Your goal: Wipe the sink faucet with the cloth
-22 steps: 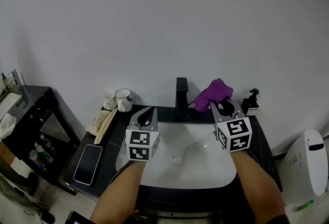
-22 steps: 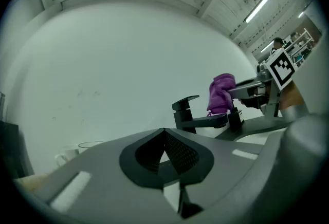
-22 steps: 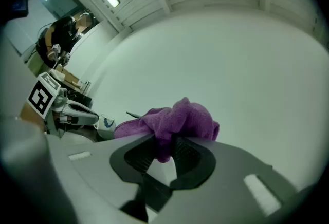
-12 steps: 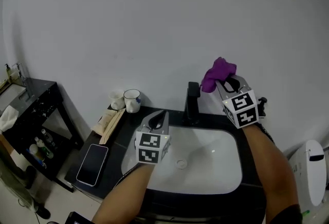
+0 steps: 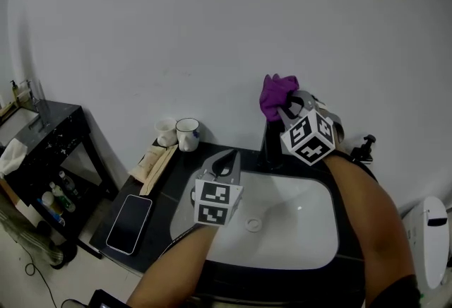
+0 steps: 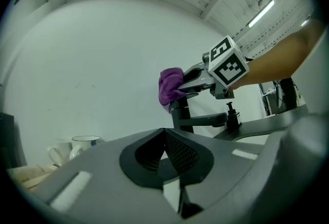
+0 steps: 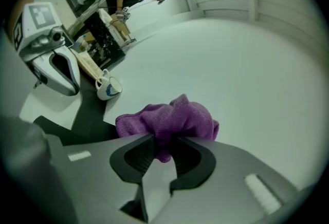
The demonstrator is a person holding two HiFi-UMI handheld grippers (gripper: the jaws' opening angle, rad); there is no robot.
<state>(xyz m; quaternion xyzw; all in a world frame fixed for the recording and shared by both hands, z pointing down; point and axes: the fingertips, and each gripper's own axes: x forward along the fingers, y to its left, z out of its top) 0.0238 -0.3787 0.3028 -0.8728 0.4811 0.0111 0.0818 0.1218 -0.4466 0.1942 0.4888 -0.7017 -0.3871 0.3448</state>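
My right gripper (image 5: pixel 284 105) is shut on a bunched purple cloth (image 5: pixel 275 94), held in the air just above the top of the black faucet (image 5: pixel 270 147), close to the white wall. In the right gripper view the cloth (image 7: pixel 169 120) bulges out between the jaws of that gripper (image 7: pixel 163 150). The left gripper view shows the cloth (image 6: pixel 170 86) over the faucet (image 6: pixel 193 117). My left gripper (image 5: pixel 227 158) hangs shut and empty over the left rim of the white sink (image 5: pixel 314 232); its jaws (image 6: pixel 167 141) meet with nothing between them.
On the dark counter left of the sink lie a phone (image 5: pixel 129 213), two cups (image 5: pixel 187 133) and some pale sticks (image 5: pixel 157 158). A black soap pump (image 5: pixel 364 147) stands right of the faucet. A dark side table (image 5: pixel 42 137) is at far left, a white bin (image 5: pixel 428 236) at far right.
My right gripper has lifted the purple cloth from beside the faucet and carried it up and left to above the faucet's top. The left gripper stays over the sink's left rim.
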